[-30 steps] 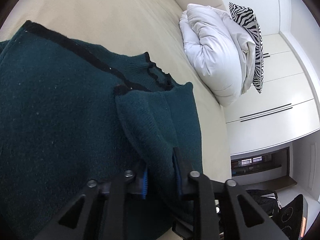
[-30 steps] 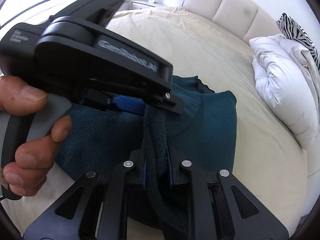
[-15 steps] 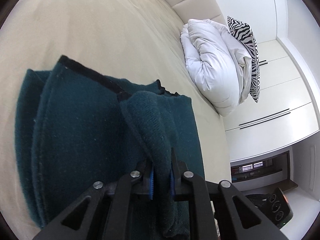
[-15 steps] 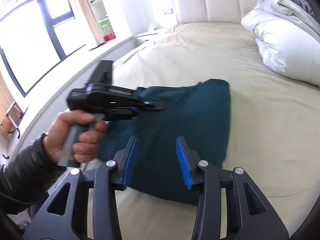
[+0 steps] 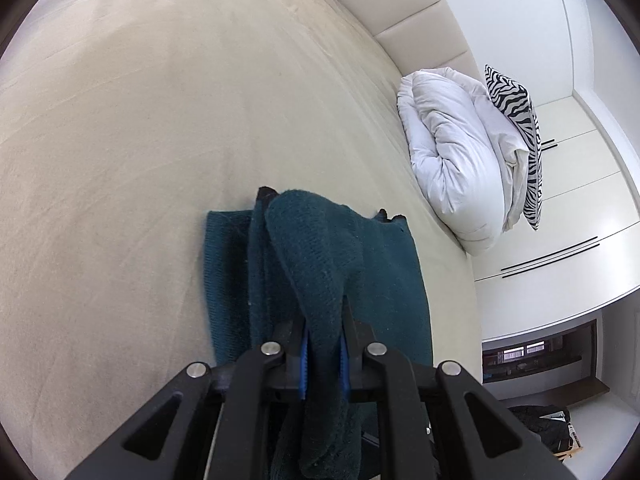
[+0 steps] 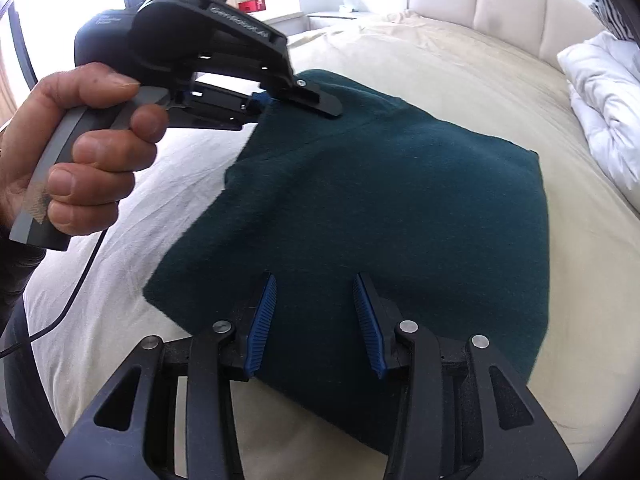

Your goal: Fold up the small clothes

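A dark teal knit sweater (image 6: 400, 208) lies partly folded on the cream bed sheet (image 6: 460, 80). My left gripper (image 5: 323, 344) is shut on a raised fold of the sweater (image 5: 320, 264), and the cloth drapes over the layers below. In the right wrist view a hand (image 6: 80, 152) holds that left gripper (image 6: 272, 106) at the sweater's far left corner, which is lifted off the bed. My right gripper (image 6: 316, 320) hovers open over the sweater's near edge, its blue pads (image 6: 262, 320) apart with nothing pinched between them.
A rolled white duvet (image 5: 452, 160) and a zebra pillow (image 5: 516, 120) sit at the bed's right by the padded headboard (image 5: 400, 20). White wardrobe doors (image 5: 580, 208) stand beyond. A black cable (image 6: 68, 300) hangs from the left gripper. A window is at far left.
My right gripper let go of the sweater fold, opened and drew back over the near edge. The left gripper kept its grip and carried its fold across; the sweater now looks smaller in its view.
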Demonstrator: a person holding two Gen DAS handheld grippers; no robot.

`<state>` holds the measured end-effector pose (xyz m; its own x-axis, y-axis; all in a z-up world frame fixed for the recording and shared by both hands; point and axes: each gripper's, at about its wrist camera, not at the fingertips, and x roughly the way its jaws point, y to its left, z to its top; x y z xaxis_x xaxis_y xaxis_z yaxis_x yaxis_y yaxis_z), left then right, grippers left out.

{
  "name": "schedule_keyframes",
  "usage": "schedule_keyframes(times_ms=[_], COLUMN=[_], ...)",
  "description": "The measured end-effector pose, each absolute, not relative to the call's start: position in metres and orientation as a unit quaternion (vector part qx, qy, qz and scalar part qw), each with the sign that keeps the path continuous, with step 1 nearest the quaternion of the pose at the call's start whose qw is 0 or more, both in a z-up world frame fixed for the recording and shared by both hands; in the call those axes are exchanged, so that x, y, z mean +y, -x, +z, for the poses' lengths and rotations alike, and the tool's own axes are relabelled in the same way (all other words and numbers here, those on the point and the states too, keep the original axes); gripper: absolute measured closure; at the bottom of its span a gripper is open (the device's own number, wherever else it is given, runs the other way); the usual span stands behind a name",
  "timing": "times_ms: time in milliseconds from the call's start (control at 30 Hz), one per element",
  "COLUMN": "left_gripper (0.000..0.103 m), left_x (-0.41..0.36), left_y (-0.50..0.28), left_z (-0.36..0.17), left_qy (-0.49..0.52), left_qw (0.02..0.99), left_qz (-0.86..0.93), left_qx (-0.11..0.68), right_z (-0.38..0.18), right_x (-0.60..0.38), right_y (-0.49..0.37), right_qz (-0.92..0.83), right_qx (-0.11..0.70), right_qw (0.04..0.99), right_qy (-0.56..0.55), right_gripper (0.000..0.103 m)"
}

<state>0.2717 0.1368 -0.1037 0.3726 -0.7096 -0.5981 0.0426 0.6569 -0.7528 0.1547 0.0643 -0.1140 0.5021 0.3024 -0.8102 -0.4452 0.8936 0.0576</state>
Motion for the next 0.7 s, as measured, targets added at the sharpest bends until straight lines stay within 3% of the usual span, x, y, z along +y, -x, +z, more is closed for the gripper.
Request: schedule_keyframes(times_ms=[533, 700], left_gripper=[0.088, 0.082], left_x=[0.153, 0.157], left_y=[-0.277, -0.257], left_z=[-0.132, -0.099], left_qy=[0.356, 0.313], left_qw=[0.759, 0.810], left_qz=[-0.217, -0.160], left_qx=[0.500, 0.470], right_z=[-0.134, -0.137], right_x=[0.080, 0.070], right_y=[-0.151, -0.143], right_qz=[0.250, 0.246], right_qx=[0.447, 0.437], right_qw=[0.858, 0.865], right_qy=[0.041, 0.034], right_gripper=[0.064, 0.064])
